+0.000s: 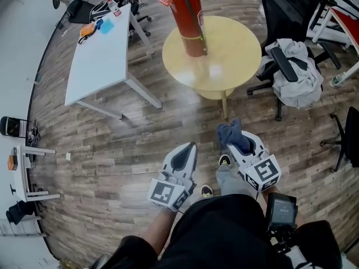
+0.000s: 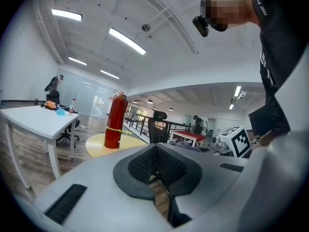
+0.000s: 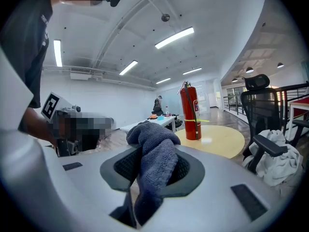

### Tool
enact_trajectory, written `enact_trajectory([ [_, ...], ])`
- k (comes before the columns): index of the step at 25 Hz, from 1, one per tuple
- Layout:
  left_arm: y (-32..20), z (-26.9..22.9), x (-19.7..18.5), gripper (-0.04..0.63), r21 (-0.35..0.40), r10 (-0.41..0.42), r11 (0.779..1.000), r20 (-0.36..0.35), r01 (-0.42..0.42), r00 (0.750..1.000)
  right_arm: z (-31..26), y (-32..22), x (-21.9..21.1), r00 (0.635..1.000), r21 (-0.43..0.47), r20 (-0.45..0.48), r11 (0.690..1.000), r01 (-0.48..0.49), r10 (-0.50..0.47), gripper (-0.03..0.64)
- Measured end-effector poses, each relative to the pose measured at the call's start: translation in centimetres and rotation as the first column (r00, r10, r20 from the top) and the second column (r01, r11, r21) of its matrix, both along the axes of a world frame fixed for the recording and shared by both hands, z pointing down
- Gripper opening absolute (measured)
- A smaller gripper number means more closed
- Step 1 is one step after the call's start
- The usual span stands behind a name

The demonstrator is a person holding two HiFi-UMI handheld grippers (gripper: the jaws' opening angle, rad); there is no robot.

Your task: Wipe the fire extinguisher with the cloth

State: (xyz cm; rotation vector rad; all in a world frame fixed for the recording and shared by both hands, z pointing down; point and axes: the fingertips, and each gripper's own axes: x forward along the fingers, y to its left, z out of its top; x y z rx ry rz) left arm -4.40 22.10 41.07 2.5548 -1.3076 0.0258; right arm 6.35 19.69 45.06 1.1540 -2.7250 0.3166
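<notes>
In the right gripper (image 1: 236,142), the blue cloth (image 3: 153,146); left gripper (image 1: 191,147) together, empty.

The round yellow table (image 1: 235,63) stood on a wood-plank floor (image 1: 112,144). To the left of it was a white rectangular table (image 1: 95,66). To its right was a black office chair (image 1: 280,7) draped with grey clothing (image 1: 300,83). Above it arched a white ceiling (image 2: 169,57) with long strip lights (image 2: 127,41).

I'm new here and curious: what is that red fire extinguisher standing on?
The fire extinguisher stands upright on a round yellow table, close to the tabletop's edge. The patch of tabletop under its base is covered, so I can't see what lies there.
</notes>
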Motion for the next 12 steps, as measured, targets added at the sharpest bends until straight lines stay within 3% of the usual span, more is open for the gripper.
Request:
enact_trajectory([
  [12, -8.8, -0.2, 2.8, 0.023, -0.002, -0.048, 0.999, 0.036, 0.048, 0.998, 0.3, -9.1, 3.2, 0.999, 0.01, 0.005, 0.999, 0.045, -0.046, 0.12],
])
